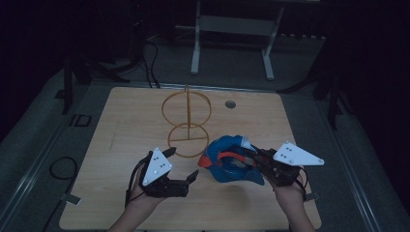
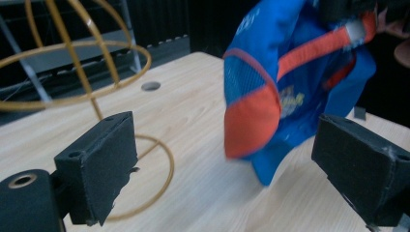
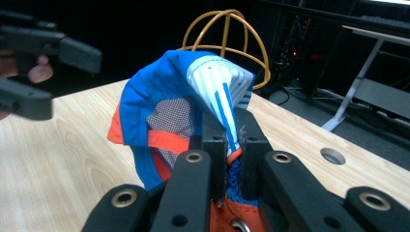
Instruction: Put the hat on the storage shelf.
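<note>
Left claw stands wide apart and holds nothing, low over the wooden surface, aimed toward the cap. Beyond it, the gold wire hat stand stands upright near mid-surface. The blue and orange cap is just right of the stand's base ring, lifted with its lower edge near the surface. Right claw is clamped narrow on the cap's rear fabric by the orange strap.

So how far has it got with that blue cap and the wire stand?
Done: the right gripper is shut on the blue cap, lifted beside the wire stand. In hand: the open left gripper is near its brim. Left, probably: putting it on the bare stand.
</note>
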Action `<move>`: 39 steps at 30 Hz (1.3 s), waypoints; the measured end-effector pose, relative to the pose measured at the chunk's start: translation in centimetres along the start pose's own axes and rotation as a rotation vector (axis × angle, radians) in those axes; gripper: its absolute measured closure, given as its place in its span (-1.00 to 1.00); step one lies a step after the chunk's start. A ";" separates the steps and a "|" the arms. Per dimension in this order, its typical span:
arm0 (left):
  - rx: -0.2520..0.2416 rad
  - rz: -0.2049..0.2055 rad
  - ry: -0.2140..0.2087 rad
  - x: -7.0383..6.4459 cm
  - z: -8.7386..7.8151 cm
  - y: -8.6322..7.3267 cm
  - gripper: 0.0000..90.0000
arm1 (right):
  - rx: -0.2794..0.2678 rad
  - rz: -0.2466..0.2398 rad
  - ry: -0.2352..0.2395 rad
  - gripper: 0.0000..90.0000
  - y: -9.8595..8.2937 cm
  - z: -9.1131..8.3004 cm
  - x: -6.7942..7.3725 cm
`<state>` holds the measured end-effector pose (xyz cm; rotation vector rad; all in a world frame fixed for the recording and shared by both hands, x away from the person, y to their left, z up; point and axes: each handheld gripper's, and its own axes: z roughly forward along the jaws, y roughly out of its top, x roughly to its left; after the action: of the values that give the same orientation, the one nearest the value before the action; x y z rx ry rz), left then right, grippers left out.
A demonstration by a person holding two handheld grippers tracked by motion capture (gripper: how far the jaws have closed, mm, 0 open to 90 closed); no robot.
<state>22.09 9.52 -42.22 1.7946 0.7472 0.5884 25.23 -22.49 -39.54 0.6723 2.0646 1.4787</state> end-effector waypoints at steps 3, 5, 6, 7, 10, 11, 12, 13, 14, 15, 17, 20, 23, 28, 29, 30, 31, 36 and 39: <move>0.012 0.028 0.010 -0.3 1.0 1.1 -0.69 | -0.006 -0.002 0.012 0.90 0.1 0.1 0.4; 0.014 0.033 -0.006 -0.5 1.8 1.7 -0.68 | -0.006 -0.006 0.016 0.90 0.2 0.2 0.6; 0.020 0.043 -0.014 -0.6 2.2 1.9 -0.68 | -0.007 -0.002 0.024 0.90 0.2 0.2 0.6; 0.027 0.049 -0.025 -0.7 2.6 2.0 -0.67 | -0.006 -0.006 0.027 0.90 0.2 0.3 0.7; 0.033 0.063 -0.021 -0.9 3.6 2.3 -0.57 | 0.001 -0.012 0.041 0.90 0.2 0.5 1.0; 0.033 0.063 -0.021 -0.9 3.6 2.3 -0.57 | 0.004 -0.017 0.042 0.90 0.2 0.5 1.2; 0.037 0.073 -0.027 -0.8 4.0 2.3 -0.51 | 0.005 -0.024 0.044 0.90 0.2 0.6 1.3; 0.040 0.074 -0.027 -0.8 4.2 2.3 -0.46 | 0.005 -0.025 0.050 0.90 0.2 0.6 1.4; 0.040 0.074 -0.027 -0.8 4.2 2.3 -0.42 | 0.005 -0.025 0.056 0.90 0.1 0.7 1.5; 0.041 0.072 -0.037 -0.7 4.5 2.2 -0.31 | 0.007 -0.027 0.058 0.90 0.1 0.7 1.6; 0.038 0.063 -0.043 -0.7 4.7 2.2 -0.16 | 0.007 -0.026 0.061 0.90 0.1 0.7 1.6; 0.030 0.078 -0.031 -0.9 4.9 2.1 0.22 | 0.008 -0.026 0.072 0.90 0.0 0.9 1.9; 0.028 0.052 -0.028 -0.9 5.0 2.2 0.52 | 0.011 -0.034 0.075 0.90 0.0 1.0 2.2; 0.048 0.078 -0.018 -1.3 5.1 2.3 0.94 | 0.009 -0.031 0.088 0.90 0.0 1.2 2.4; 0.052 0.081 -0.014 -1.5 5.2 2.3 0.96 | 0.012 -0.030 0.091 0.90 -0.1 1.2 2.5; 0.050 0.089 -0.003 -1.6 5.2 2.3 0.96 | 0.012 -0.032 0.090 0.89 -0.1 1.2 2.6; 0.050 0.089 -0.003 -1.6 5.2 2.3 0.97 | 0.012 -0.032 0.090 0.89 -0.1 1.2 2.6; 0.023 0.100 0.022 -1.9 5.1 3.0 0.98 | 0.013 -0.030 0.109 0.89 -0.2 0.8 3.0; 0.011 0.113 0.020 -2.2 4.9 3.5 0.98 | 0.007 -0.020 0.115 0.87 -0.3 0.3 3.3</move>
<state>24.72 3.90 -40.57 1.8528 0.6668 0.6793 22.98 -20.20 -40.30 0.5796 2.1566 1.5321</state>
